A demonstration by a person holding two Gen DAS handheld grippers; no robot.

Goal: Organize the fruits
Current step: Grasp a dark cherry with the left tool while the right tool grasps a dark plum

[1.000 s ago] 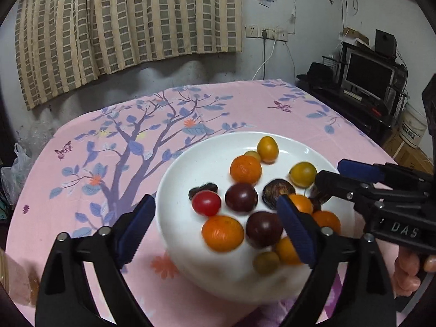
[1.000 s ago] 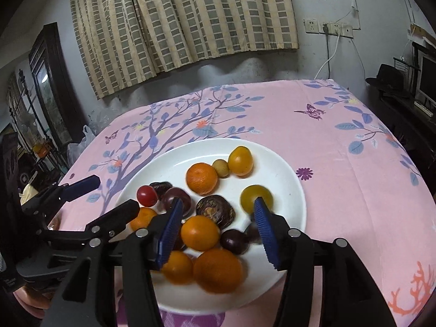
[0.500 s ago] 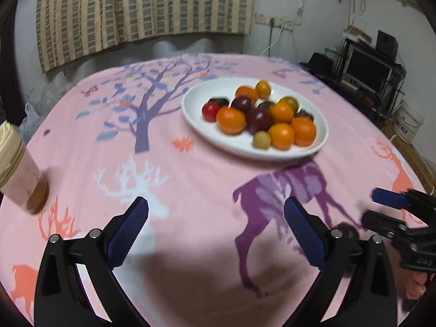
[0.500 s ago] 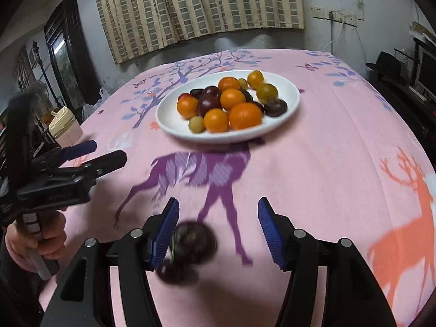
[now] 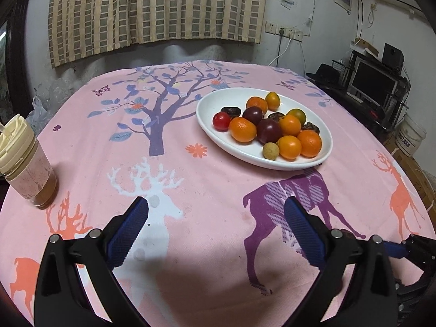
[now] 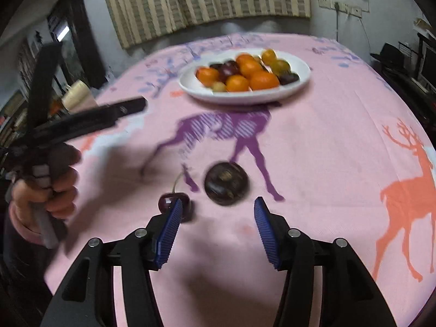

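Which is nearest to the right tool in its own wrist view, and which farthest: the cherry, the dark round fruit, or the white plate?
1. Cherry, beside the left finger of the right tool.
2. Dark round fruit, just ahead, centre.
3. White plate, far across the table.

Dim indoor light, fisheye-warped edges, soft shadows, right wrist view motion-blurred.

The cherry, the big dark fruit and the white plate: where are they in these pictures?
cherry (image 6: 174, 203): right wrist view, its dark red skin.
big dark fruit (image 6: 226, 184): right wrist view, its top face.
white plate (image 5: 209, 106): left wrist view, bare inner surface at left.
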